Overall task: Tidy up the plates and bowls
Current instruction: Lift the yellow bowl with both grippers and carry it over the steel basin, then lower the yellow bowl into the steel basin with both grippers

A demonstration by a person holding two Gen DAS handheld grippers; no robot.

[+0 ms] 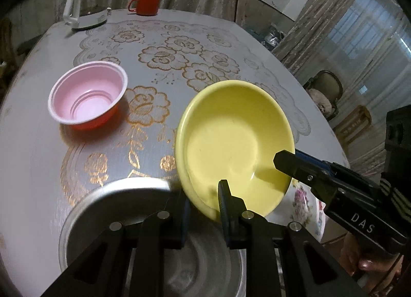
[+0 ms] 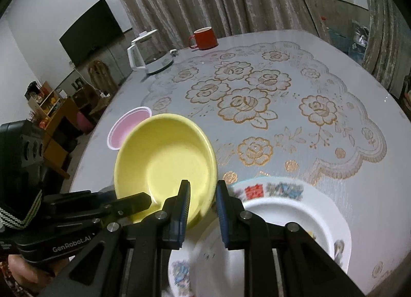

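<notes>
A yellow bowl (image 1: pixel 231 140) (image 2: pixel 164 158) hangs tilted above the table, carried by both grippers. My left gripper (image 1: pixel 204 194) is shut on its near rim; the right wrist view shows this gripper (image 2: pixel 145 199) coming in from the left. My right gripper (image 2: pixel 203 186) is shut on the rim's other side and reaches in from the right (image 1: pixel 285 158) in the left wrist view. A pink-lined red bowl (image 1: pixel 87 96) (image 2: pixel 128 127) stands on the table to the left. Below the grippers lie a steel dish (image 1: pixel 115 194) and a white floral plate (image 2: pixel 295 209) (image 1: pixel 303 194).
A white kettle (image 1: pixel 87 4) (image 2: pixel 149 55) and a red mug (image 1: pixel 147 4) (image 2: pixel 204 37) stand at the table's far edge. The round table (image 2: pixel 308 78) carries a cloth with gold roses. A chair (image 1: pixel 326 89) stands beyond the right edge, shelves (image 2: pixel 51 107) to the left.
</notes>
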